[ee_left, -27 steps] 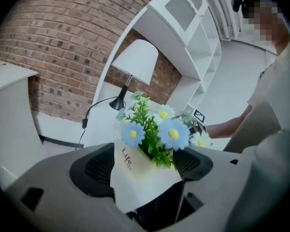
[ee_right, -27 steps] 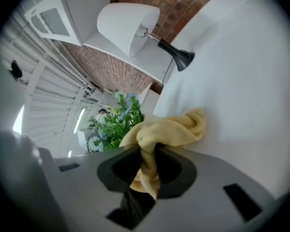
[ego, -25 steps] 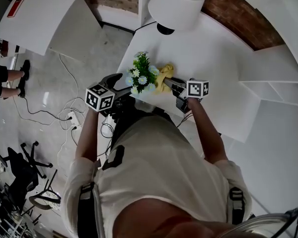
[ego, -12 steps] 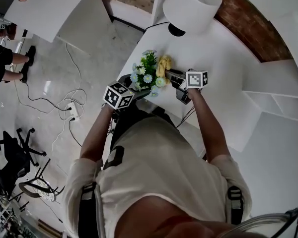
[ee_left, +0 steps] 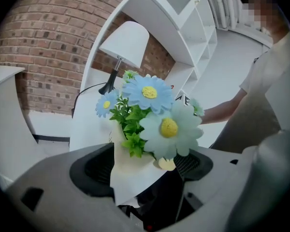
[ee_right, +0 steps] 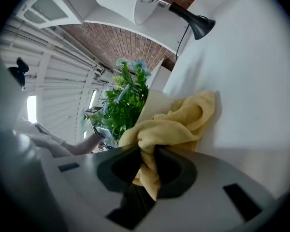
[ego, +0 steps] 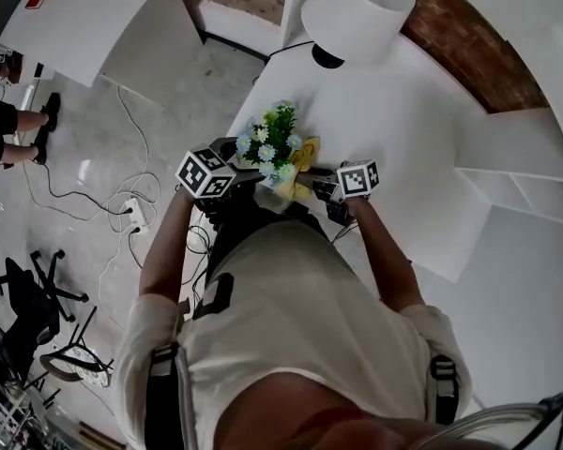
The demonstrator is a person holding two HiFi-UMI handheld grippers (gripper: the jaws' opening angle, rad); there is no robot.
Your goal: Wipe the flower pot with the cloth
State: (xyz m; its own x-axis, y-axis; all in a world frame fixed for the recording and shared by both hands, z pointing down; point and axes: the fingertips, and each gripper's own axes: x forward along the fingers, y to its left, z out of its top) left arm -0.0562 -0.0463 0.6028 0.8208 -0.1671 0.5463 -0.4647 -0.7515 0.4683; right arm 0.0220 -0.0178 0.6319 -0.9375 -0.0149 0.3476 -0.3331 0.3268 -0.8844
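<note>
The left gripper (ee_left: pixel 145 165) has its jaws closed on the white flower pot (ee_left: pixel 127 172), low in the middle of its view. The right gripper (ee_right: pixel 147 168) pinches the yellow cloth (ee_right: pixel 176 122) tight, and the cloth lies against the pot's side. Farther back, at the top of the head view, a lamp (ego: pixel 357 12) stands on the white table (ego: pixel 403 125).

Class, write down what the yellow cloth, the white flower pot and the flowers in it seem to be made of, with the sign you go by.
Cloth: soft fabric, matt; it bunches in limp folds.
Flower pot: smooth, matt white, perhaps ceramic or plastic; the look leaves it open.
Flowers: likely artificial, fabric or plastic; flat, evenly coloured petals.
</note>
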